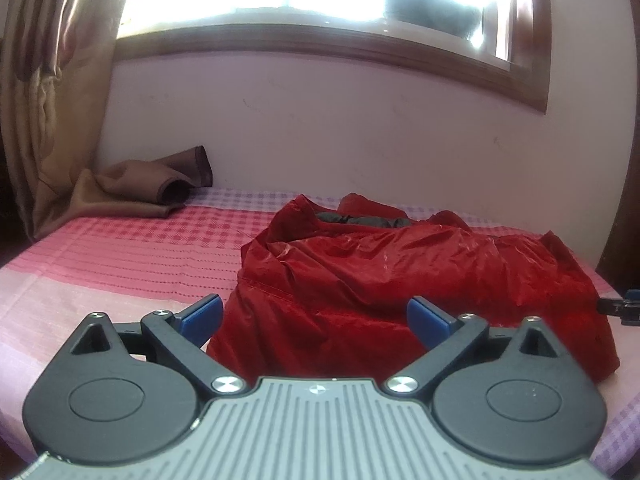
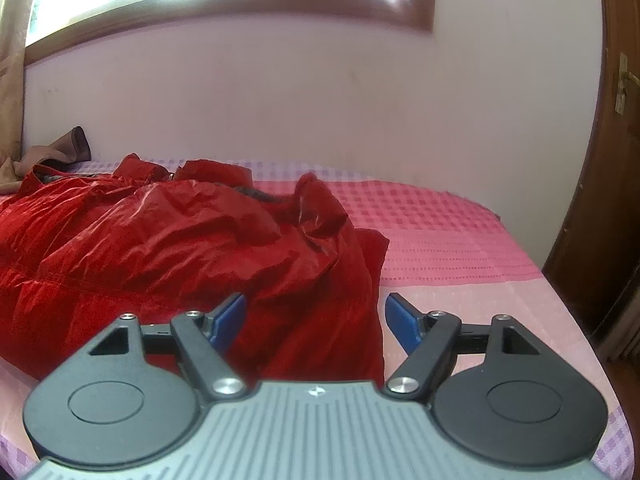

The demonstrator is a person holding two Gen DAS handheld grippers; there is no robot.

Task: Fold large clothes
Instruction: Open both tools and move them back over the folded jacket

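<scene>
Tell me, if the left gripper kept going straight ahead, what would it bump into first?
Most likely the red jacket: it lies crumpled right ahead of the open left gripper, though the gap is hard to judge.

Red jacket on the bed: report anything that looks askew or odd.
The red jacket lies crumpled and bunched on the pink bedspread, not spread flat, its dark lining showing at the far edge. No damage is visible.

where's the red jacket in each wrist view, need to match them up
Left wrist: the red jacket lies right of centre on the pink bedsheet, just beyond the open left claw.
Right wrist: the red jacket fills the left half, reaching in front of the open right claw.
Shared landmark: the brown cloth by the wall, far left in both views.
</scene>
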